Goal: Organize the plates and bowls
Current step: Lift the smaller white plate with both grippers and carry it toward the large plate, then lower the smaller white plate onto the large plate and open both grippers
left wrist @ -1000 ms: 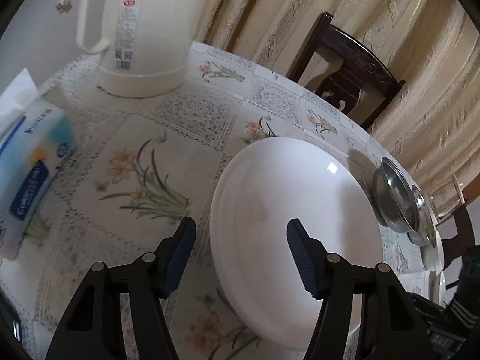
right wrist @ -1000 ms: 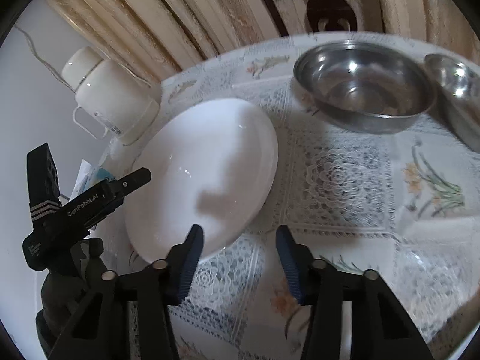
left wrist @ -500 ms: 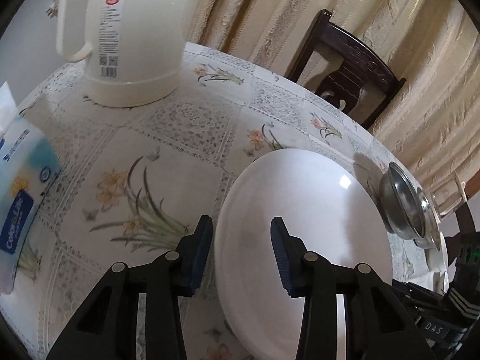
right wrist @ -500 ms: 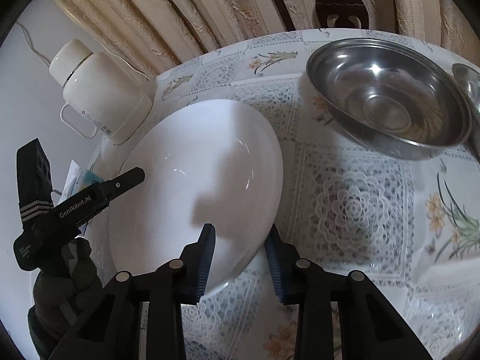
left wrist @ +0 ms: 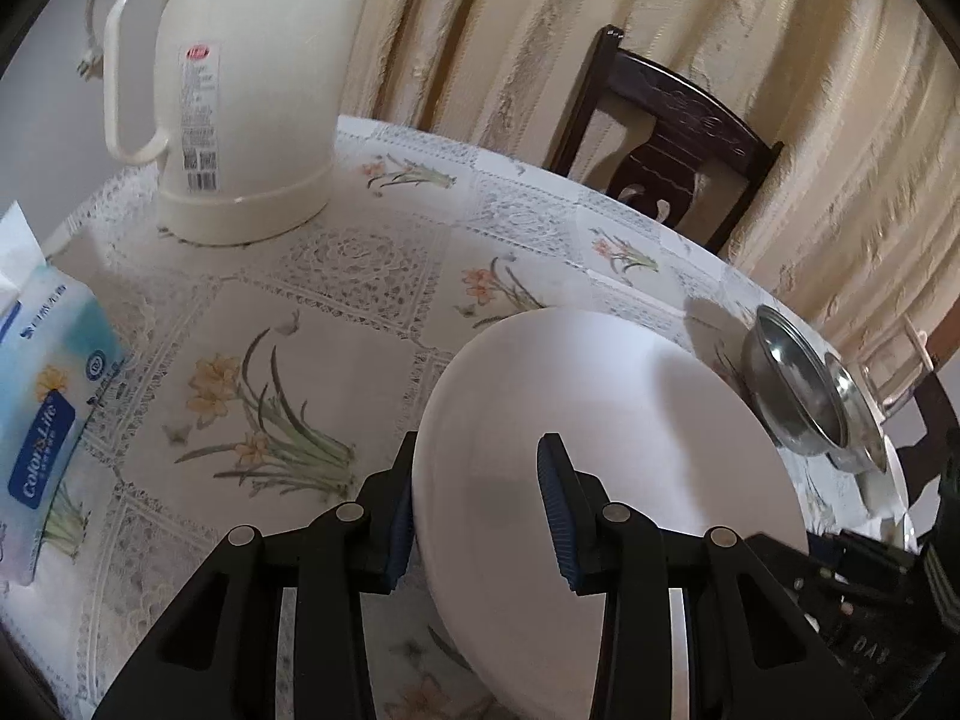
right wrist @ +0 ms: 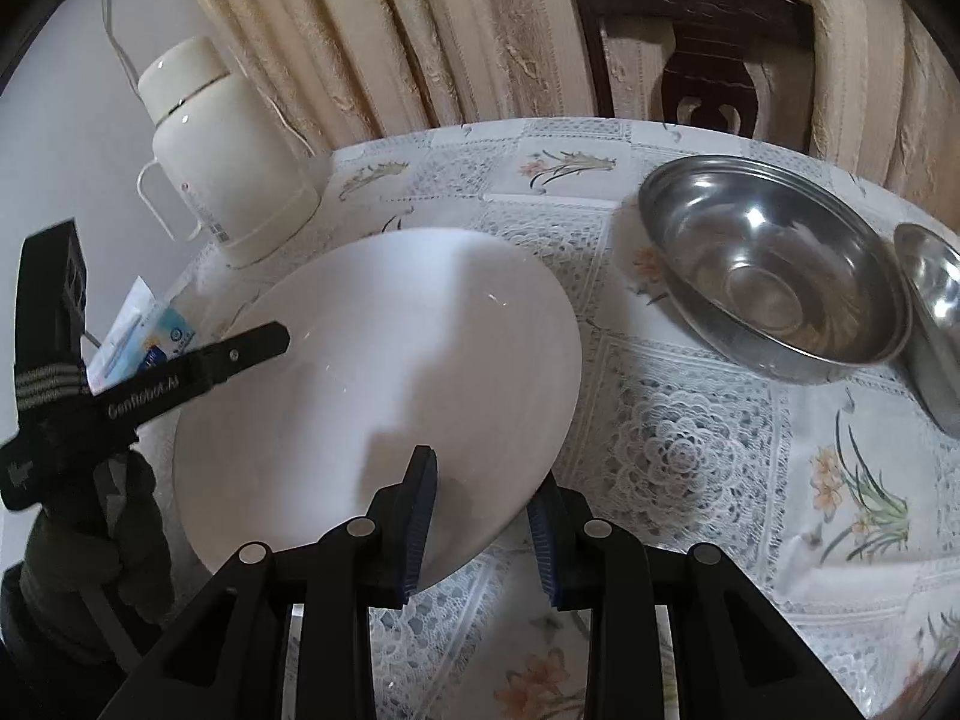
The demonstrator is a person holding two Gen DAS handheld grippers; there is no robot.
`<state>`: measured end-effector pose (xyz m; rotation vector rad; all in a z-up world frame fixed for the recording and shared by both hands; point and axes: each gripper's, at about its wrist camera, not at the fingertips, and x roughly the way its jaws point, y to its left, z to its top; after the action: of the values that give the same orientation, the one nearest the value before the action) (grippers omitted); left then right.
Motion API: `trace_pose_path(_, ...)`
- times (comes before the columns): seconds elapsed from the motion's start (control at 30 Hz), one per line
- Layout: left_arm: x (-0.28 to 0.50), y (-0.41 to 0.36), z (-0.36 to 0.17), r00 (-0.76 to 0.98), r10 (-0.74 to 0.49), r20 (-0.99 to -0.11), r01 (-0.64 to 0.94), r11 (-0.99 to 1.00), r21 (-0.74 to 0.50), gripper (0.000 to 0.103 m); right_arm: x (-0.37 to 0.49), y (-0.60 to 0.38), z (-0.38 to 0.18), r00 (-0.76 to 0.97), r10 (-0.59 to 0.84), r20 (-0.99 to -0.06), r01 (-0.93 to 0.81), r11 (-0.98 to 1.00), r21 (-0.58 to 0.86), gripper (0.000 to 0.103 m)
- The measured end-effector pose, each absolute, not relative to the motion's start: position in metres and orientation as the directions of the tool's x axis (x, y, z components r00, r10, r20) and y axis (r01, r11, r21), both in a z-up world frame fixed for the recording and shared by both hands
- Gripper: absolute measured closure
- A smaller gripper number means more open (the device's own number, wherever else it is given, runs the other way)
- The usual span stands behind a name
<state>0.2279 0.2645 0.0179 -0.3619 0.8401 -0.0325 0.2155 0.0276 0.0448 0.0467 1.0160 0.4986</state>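
Observation:
A large white plate (left wrist: 600, 420) (right wrist: 390, 360) is held between both grippers, tilted with its edges off the flowered tablecloth (left wrist: 360, 276). My left gripper (left wrist: 477, 480) is shut on the plate's near left rim, one pad under and one on top. My right gripper (right wrist: 480, 498) is shut on the plate's near right rim in the same way. In the right wrist view one of the left gripper's fingers (right wrist: 240, 351) lies over the plate's far side. Two steel bowls (right wrist: 774, 264) (right wrist: 936, 312) stand on the table to the right of the plate; the left wrist view shows them (left wrist: 792, 384) beyond it.
A cream kettle (left wrist: 240, 90) (right wrist: 216, 150) stands at the table's far left. A tissue pack (left wrist: 42, 390) lies near the left edge. A dark wooden chair (left wrist: 666, 138) (right wrist: 696, 42) and curtains stand behind the table. A gloved hand (right wrist: 90, 540) holds the left gripper.
Both grippers went from open around the plate's rim to shut on it. The plate has tilted up off the tablecloth.

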Motion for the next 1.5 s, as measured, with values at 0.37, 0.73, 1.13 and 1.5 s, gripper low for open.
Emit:
trace_pose_path(0.37, 0.201, 0.232, 0.035, 0.695, -0.185, -0.694, -0.072, 0.943, -0.324, 0.065, 0.193, 0.003, 0.065, 0.505, 0.386, -0.772, -0.391, 0.9, 0.194, 0.071)
trace_pose_path(0.73, 0.155, 0.194, 0.063, 0.719, -0.211, -0.663, -0.019, 0.946, -0.322, 0.065, 0.149, -0.039, 0.084, 0.556, 0.414, -0.721, -0.398, 0.894, 0.207, 0.071)
trace_pose_path(1.13, 0.11, 0.113, 0.086, 0.706, -0.299, -0.642, 0.098, 0.939, -0.329, 0.065, 0.091, -0.125, 0.106, 0.625, 0.415, -0.661, -0.333, 0.908, 0.255, 0.071)
trace_pose_path(1.5, 0.083, 0.03, 0.092, 0.665, -0.394, -0.634, 0.202, 0.913, -0.355, 0.065, 0.042, -0.203, 0.109, 0.684, 0.366, -0.631, -0.246, 0.93, 0.273, 0.071)
